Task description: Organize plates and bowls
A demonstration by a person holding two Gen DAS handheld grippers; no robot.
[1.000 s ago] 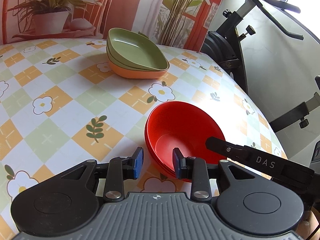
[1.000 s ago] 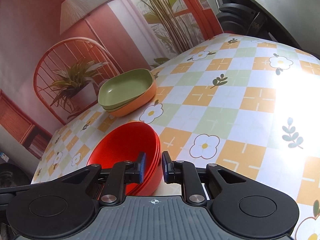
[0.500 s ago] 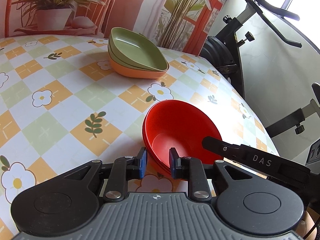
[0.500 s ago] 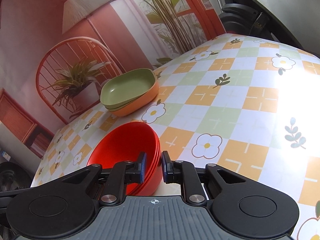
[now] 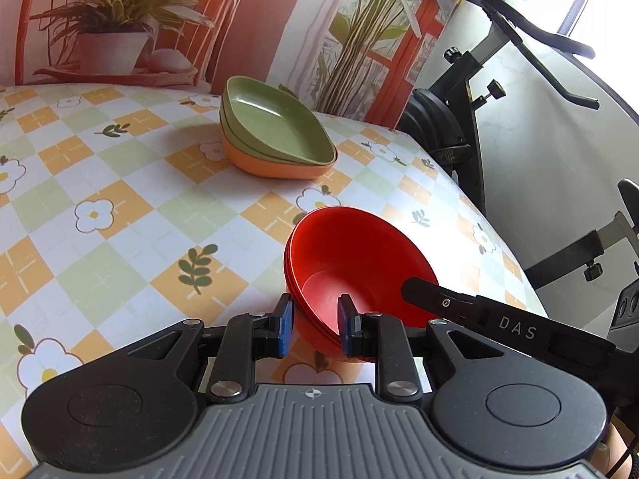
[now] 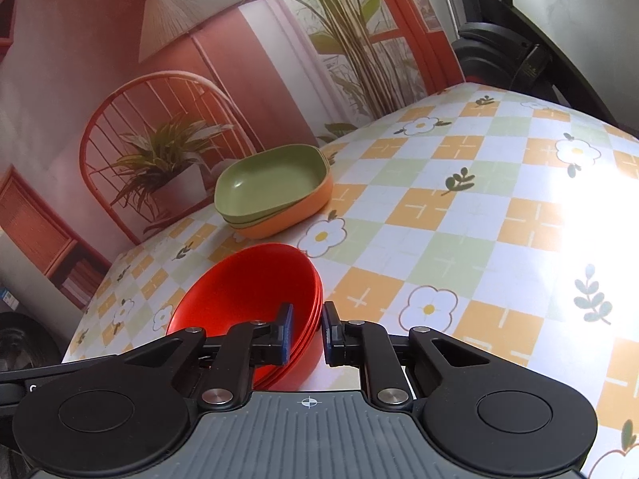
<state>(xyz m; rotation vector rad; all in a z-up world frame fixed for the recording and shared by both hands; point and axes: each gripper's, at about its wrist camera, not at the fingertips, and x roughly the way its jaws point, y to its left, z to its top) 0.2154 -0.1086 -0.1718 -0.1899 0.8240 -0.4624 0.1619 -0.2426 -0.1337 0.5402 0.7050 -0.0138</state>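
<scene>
Left to right in the left wrist view. Left gripper (image 5: 312, 328), low at the near edge of the table (image 5: 120, 207), levelled forward, blue-padded fingers (image 5: 286, 331) straddling the near left rim of the red bowls (image 5: 351, 263): one pad outside the wall, the other inside. Clamped on that rim, by all appearance. Further right, the black finger of the right gripper (image 5: 439, 304) reaching in over the opposite rim, marked "DAS".

In the right wrist view, right gripper (image 6: 306, 332) likewise low and near, tilted a little, pinching the right rim of the red bowls (image 6: 247, 291) with one pad in the hollow and one outside, the gap narrow and closed onto the wall.

Count: red bowls nested in one stack, three rims discernible in the right wrist view, seated near the near right of the table (image 6: 479, 215), whether lifted or resting not discernible. Farther back, toward the wall mural (image 5: 120, 20), a second stack of squarish plates (image 5: 275, 131): two green plates (image 6: 271, 183) nested atop one orange plate (image 6: 295, 215), three altogether, well apart from the bowls. Far right, a black exercise bike (image 5: 459, 111) beside the table edge.
</scene>
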